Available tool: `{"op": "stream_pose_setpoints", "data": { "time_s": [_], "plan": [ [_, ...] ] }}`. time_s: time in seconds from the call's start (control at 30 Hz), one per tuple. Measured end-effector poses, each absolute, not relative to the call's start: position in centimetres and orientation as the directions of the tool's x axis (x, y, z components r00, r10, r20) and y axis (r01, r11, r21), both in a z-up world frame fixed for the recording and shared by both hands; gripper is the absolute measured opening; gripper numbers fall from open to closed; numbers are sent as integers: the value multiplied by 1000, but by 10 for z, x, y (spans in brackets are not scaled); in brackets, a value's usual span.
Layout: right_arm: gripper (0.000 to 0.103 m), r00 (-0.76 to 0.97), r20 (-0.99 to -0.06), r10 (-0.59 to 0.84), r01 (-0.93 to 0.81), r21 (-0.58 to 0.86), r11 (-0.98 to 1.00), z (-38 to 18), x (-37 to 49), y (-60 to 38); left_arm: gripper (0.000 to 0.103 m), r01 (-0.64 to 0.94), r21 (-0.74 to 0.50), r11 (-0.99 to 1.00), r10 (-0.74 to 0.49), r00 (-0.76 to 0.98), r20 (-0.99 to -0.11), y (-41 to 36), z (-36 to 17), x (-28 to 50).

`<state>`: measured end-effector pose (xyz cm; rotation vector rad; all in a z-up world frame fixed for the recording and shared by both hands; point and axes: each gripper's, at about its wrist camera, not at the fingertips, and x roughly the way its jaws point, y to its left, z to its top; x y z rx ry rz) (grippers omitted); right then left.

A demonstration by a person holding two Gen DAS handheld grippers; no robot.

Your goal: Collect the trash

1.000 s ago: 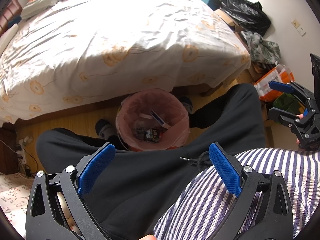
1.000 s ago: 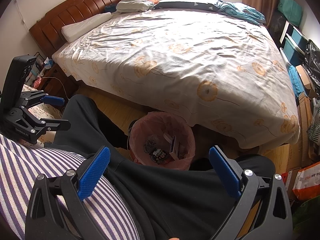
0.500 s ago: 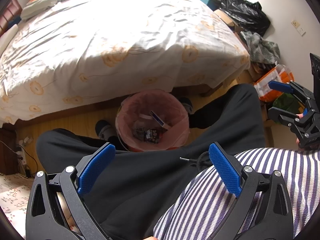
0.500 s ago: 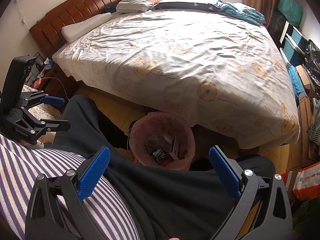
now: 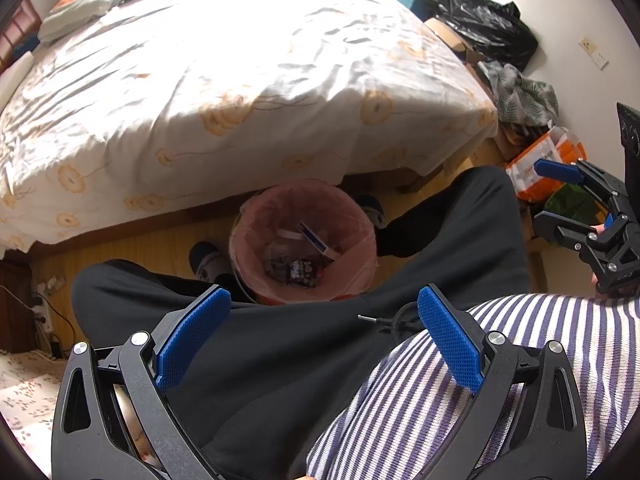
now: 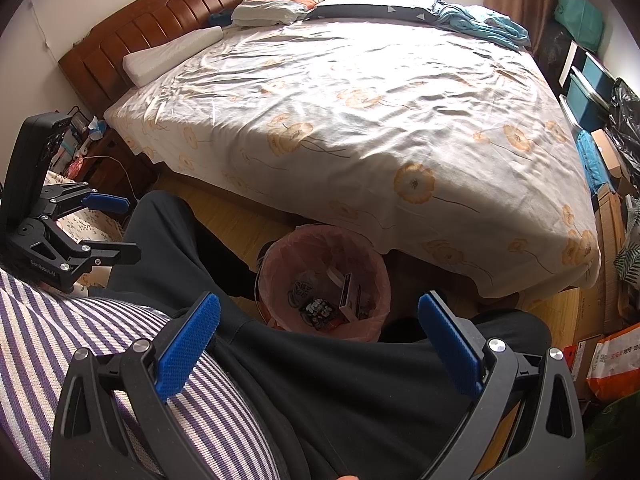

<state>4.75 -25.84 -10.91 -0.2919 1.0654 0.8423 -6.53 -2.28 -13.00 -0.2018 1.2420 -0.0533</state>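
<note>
Both tools idle over the lap

The left tool and right tool gape empty; the trash bin, wrappers inside, sits between the feet by the bed, within reach.

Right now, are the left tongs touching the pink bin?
Apart. The left wrist view shows the left tongs open and empty, held above the lap, with black trousers between them and the pink bin.

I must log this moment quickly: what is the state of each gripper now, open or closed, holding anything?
Left gripper: open, its blue ribbed pads wide apart, holding nothing.
Right gripper: open, equally wide, holding nothing.
</note>
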Motion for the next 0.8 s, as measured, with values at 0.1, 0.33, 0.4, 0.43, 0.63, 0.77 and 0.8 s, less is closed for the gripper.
{"op": "stream_pose_setpoints", "data": {
  "time_s": [0.1,0.33,0.4,0.43,0.63,0.77,0.8],
  "plan": [
    [98,218,-858,464,-729,173,662,-109,48,-259,97,-70,-182,981,-150,325,-934,-23,-130,-65],
    [98,218,-857,466,-728,175,662,-108,48,-259,97,-70,-180,981,-148,321,-935,-23,-131,-65],
    [98,220,-856,467,-726,176,664,-107,49,-259,97,-68,-181,981,-150,320,-936,-23,-132,-65],
    [98,220,-856,467,-725,177,666,-107,49,-258,97,-68,-179,981,-149,320,-936,-23,-132,-65],
    [98,226,-852,472,-721,180,669,-106,50,-258,97,-65,-180,982,-150,321,-935,-25,-132,-64],
    [98,229,-850,474,-720,179,670,-106,49,-261,97,-62,-179,982,-151,320,-935,-26,-131,-64],
    [98,229,-851,474,-719,180,671,-106,49,-261,97,-63,-181,982,-151,320,-935,-25,-131,-64]
  ]
}}
